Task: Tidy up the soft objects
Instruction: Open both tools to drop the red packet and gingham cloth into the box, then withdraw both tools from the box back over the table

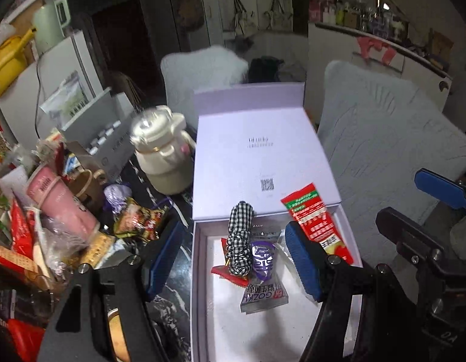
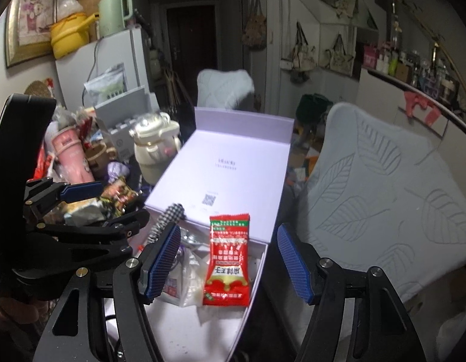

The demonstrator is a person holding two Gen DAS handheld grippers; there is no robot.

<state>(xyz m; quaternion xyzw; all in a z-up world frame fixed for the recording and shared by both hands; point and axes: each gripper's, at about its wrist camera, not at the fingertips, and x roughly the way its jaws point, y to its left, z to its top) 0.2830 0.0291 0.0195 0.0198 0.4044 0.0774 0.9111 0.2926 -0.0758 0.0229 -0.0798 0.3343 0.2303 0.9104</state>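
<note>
Left tool hangs open above box, cluttered snacks alongside.

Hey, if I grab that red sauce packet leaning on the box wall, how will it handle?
The red sauce packet looks thin and flat, so probably light and floppy. Its glossy film may be slippery. Propped against the box wall, it would likely topple if nudged.

Dark marbled tabletop, w/ white veining, mostly covered. Open lilac box sits on it, lid folded back flat behind. Left of box: cream jug-shaped bottle upright, pink tumbler tilted in a heap of snack packets and wrappers, grey carton w/ small white-capped bottles behind. Purple crumpled bag betw. tumbler and cream bottle.
</note>
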